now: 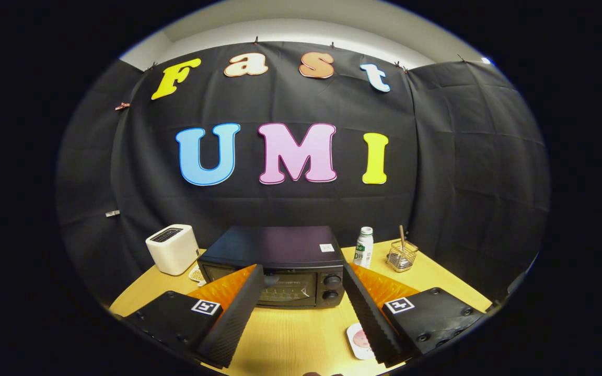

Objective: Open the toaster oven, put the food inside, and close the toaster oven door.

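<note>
The gripper [303, 271] hung above the wooden table [301, 334] with its 2 fingers spread wide apart and nothing between them. Just beyond the fingertips, centred in the gap, stood the black toaster oven [275, 266] with its door shut; 2 knobs [331, 287] sat on the oven's front nearest the right finger. A small plate of food [359, 340] lay on the table below the right finger, partly hidden by it, well short of the oven. Beyond the left finger, beside the oven, stood a white toaster [173, 249]. Beyond the right finger were a white bottle [363, 247] and, further out, a wire basket [402, 256] holding a stick.
</note>
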A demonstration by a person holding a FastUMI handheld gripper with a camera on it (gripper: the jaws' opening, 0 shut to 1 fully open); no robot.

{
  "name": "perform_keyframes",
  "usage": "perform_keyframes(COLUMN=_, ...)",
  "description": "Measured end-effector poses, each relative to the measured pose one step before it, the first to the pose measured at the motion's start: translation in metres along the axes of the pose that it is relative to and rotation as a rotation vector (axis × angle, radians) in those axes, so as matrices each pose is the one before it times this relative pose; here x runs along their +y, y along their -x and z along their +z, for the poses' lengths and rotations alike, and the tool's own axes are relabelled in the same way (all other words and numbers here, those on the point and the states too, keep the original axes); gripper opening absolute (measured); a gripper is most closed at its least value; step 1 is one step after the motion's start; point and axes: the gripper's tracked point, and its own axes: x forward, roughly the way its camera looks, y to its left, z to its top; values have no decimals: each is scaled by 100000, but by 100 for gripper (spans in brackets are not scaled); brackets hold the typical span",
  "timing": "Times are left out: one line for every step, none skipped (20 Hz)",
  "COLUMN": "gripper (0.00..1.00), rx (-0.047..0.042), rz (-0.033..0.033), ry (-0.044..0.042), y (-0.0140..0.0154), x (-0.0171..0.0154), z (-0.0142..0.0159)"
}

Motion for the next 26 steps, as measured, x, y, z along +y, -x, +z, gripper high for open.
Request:
perform_keyframes(gripper=98, rx=455, rz=185, ry=107, y=-780, x=586, z=-98)
perform_keyframes(gripper=98, rx=4, rz=199, ry=323, y=-607, x=550, z=-52)
perform_keyframes(gripper=98, rx=36, rz=-57, ry=561, y=-818, x=583, z=-101)
perform_keyframes(gripper=98, rx=452, rz=246, ry=215, y=-732, x=600, z=-183)
perform_keyframes(gripper=98, rx=682, rz=132, ry=-253, y=-800, x=623, z=-172)
perform_keyframes(gripper=98, rx=1148, rz=46, ry=-592, y=-784, x=600, z=-416)
perform_keyframes(gripper=98, rx=1464, rz=154, ry=-542, y=-971, x=668, z=-488)
perform_keyframes(gripper=98, rx=1386, rz=65, ry=-116, y=-847, x=589, z=-419)
perform_keyframes(gripper=98, rx=1203, rz=33, ry=231, y=-793, x=474, z=-488)
perform_keyframes(gripper=98, rx=1366, rz=-2, ry=313, y=-736, x=425, z=-587)
perform_keyframes(gripper=98, rx=1298, rz=231, ry=106, y=-879, x=416, z=-525)
perform_keyframes(gripper=98, rx=966, rz=428, ry=-15, y=-817, x=460, z=-362)
perform_keyframes(gripper=98, rx=931, rz=474, ry=133, y=-854, x=405, z=-388)
perform_keyframes(gripper=98, rx=844, rz=127, ry=384, y=-957, x=305, z=-385)
perform_keyframes(gripper=98, rx=1030, rz=-378, ry=371, y=-837, x=208, z=-476)
perform_keyframes(gripper=98, rx=1791, rz=-293, ry=-25, y=-783, x=112, z=-683)
perform_keyframes(gripper=98, rx=2386, rz=-366, ry=-414, y=-797, x=106, z=-795)
perform_keyframes(gripper=98, rx=2685, rz=-337, ry=-536, y=-589, x=63, z=-888)
perform_keyframes(gripper=98, rx=2456, rz=-105, ry=-371, y=-515, x=106, z=-691)
perform_keyframes(gripper=99, rx=1139, rz=-29, ry=608, y=-358, x=78, z=-464)
perform_keyframes(gripper=99, rx=-2157, rz=-814, ry=1310, y=557, x=26, z=499)
perform_keyframes(gripper=98, rx=105, rz=-114, ry=1328, y=-564, x=83, z=-215)
perform_keyframes(gripper=97, rx=-254, rz=-177, ry=477, y=53, x=124, z=100)
perform_keyframes(gripper=99, rx=405, rz=-253, ry=-516, y=-23, x=-45, z=-47)
perform_keyframes(gripper=99, rx=1802, rz=85, ry=-646, y=94, x=-18, z=-382)
perform_keyframes(gripper=99, rx=1069, rz=926, ry=451, y=36, x=296, z=-197)
